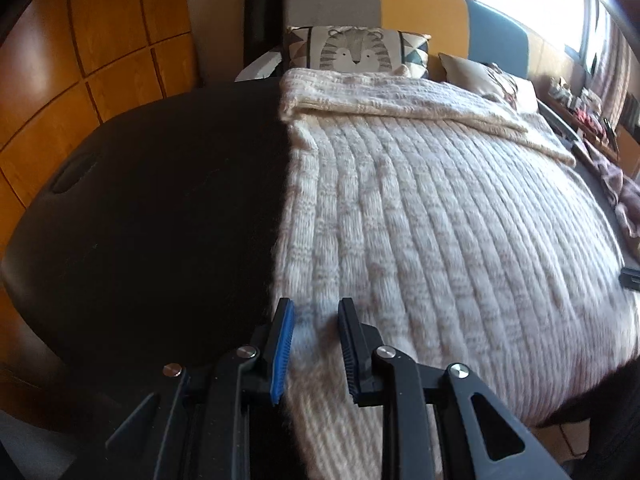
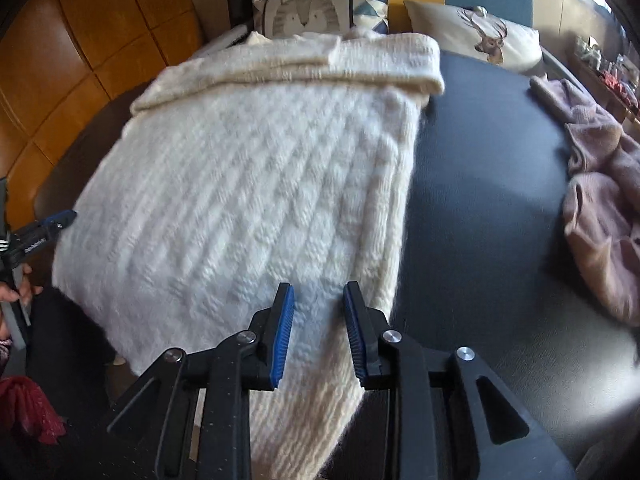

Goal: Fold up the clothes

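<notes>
Both tools stand with their blue-padded fingers spread apart, gripping nothing. From the left wrist view, the left tool [image 1: 316, 344] points forward and slightly down over the near edge of a cream cable-knit sweater [image 1: 440, 220]. Its left finger sits just over the sweater's left border, where the knit meets the dark desk [image 1: 160, 220], and its right finger is over the knit itself. Whether the pads [image 1: 282, 348] touch the wool cannot be told. Ahead of this tool the sweater stretches away flat, its far end turned back in a folded band. To the tool's left lies bare dark desk, and beyond the sweater a lion-print cushion [image 1: 356, 50] leans against a grey, yellow and blue headboard.

From the right wrist view, the right tool [image 2: 320, 332] is likewise level and aimed forward, fingers apart, over the sweater's [image 2: 240, 184] near right corner. A narrow strip of knit runs back under and between the fingers toward the camera. To this tool's right is open dark desk [image 2: 480, 220], and farther right a crumpled pink garment [image 2: 600, 220] lies well apart from the sweater. Ahead and to the right, a deer-print cushion [image 2: 484, 36] rests at the desk's far side. Far to the left, the left tool's [image 2: 54, 226] tip shows at the sweater's opposite edge, with the person's hand [image 2: 18, 292] beside it.
</notes>
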The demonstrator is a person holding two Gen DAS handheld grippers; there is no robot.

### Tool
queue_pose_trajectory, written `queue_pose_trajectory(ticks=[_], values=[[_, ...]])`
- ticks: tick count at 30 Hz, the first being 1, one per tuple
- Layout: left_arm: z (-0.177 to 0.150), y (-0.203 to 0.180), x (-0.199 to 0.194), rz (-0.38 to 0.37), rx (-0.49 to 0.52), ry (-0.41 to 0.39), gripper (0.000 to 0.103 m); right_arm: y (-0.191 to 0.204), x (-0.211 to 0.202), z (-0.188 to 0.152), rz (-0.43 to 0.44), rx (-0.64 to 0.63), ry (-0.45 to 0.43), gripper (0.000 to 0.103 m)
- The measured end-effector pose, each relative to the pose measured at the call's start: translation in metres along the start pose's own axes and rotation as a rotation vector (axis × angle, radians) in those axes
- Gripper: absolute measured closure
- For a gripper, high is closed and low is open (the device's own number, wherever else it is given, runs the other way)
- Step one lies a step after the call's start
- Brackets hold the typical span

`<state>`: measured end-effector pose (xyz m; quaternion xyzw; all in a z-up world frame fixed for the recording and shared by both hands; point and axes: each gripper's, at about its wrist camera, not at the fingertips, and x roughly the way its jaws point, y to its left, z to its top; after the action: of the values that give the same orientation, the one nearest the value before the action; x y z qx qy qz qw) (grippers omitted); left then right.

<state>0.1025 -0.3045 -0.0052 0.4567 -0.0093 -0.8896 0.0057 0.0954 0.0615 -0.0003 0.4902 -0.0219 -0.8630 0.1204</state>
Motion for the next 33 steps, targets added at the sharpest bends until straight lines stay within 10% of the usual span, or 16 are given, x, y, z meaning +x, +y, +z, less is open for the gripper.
queue_pose_trajectory(ticks=[20,33], values=[[-0.017,0.053,-0.014,-0.100,-0.178,0.029,0.080,-0.042,-0.038,-0.034,0.039,0.179,-0.002,0.060],[-0.026,0.048,-0.009,-0.357,-0.118,0.122,0.080,-0.051,-0.031,-0.046,0.189,0.254,0.042,0.056]])
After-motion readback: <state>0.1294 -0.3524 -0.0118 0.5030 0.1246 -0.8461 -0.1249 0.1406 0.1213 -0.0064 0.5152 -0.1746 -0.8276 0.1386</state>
